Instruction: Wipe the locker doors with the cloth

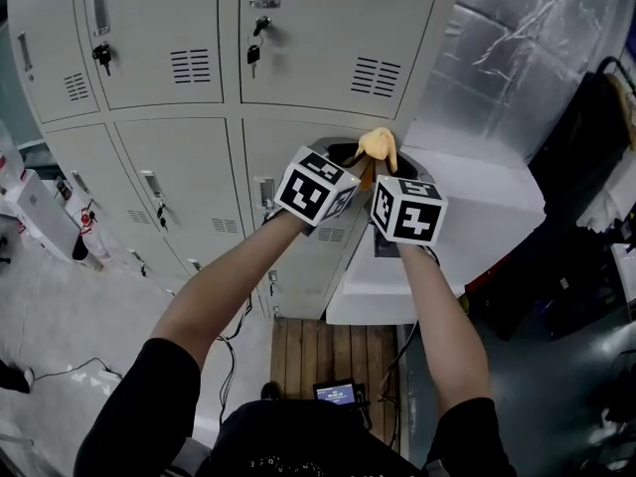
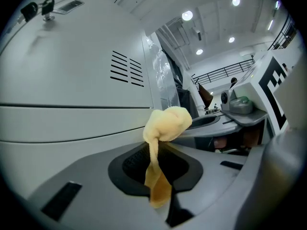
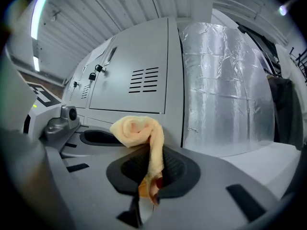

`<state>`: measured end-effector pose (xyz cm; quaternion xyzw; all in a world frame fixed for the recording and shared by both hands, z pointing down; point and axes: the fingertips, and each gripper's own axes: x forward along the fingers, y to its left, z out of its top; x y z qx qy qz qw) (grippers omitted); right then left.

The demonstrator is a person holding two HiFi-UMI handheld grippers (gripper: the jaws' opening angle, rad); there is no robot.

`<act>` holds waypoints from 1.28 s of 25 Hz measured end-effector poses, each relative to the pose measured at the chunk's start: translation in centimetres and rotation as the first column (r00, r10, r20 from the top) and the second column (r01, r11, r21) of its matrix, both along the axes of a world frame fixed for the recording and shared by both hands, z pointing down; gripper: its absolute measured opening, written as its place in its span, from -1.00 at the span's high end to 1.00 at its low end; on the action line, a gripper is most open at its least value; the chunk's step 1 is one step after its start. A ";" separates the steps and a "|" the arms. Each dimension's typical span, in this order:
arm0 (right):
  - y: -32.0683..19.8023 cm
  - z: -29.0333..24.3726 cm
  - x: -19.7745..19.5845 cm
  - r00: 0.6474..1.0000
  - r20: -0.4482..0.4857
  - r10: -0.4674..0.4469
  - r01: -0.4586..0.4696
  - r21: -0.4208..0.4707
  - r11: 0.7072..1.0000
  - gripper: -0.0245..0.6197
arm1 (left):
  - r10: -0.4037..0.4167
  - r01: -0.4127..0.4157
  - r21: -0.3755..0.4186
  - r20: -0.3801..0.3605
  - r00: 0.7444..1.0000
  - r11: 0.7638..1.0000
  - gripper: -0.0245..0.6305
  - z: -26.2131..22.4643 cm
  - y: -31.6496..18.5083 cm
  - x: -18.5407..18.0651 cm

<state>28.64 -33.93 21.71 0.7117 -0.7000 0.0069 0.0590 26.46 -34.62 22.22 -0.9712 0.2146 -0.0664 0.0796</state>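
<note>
The grey lockers filled the upper left of the head view, with a foil-wrapped block just beside them on the right. Both arms reached forward, and the two grippers sat close together in front of the lower right door, near its top edge. The left gripper had its jaws closed on one end of the cloth. The right gripper had its jaws pinched on the cloth too. The yellow cloth bunched up in a lump between them, near the door; whether it touched the door could not be told. Keys hung in the upper locks.
</note>
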 end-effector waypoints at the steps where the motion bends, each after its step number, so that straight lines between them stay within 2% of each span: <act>1: 0.0 0.0 0.2 1.000 0.001 0.006 -0.006 -0.002 1.000 0.73 | 0.004 -0.004 -0.001 0.000 1.000 1.000 0.75 0.0 0.0 0.2; 8: 0.4 0.2 1.1 1.000 0.008 0.024 -0.024 -0.012 1.000 0.73 | 0.018 -0.018 -0.006 -0.005 1.000 1.000 0.75 0.2 0.4 1.1; 14: 0.9 0.0 -0.3 1.000 0.017 0.000 0.000 0.016 1.000 0.73 | 0.013 -0.013 0.012 -0.034 0.999 1.000 0.75 0.0 1.0 -0.3; 18: 0.9 -0.4 -2.9 0.998 0.010 -0.056 0.055 0.044 0.997 0.73 | -0.016 0.018 0.033 -0.061 0.998 0.999 0.75 -0.3 1.0 -2.9; 23: -0.3 -0.3 -7.3 0.990 0.007 -0.143 0.142 0.055 0.988 0.73 | -0.089 0.092 0.040 -0.072 0.993 0.995 0.75 -0.3 0.1 -7.4; 32: -3.1 1.1 -16.0 0.958 0.009 -0.287 0.287 0.037 0.957 0.73 | -0.237 0.239 0.028 -0.060 0.970 0.971 0.75 1.0 -2.4 -16.1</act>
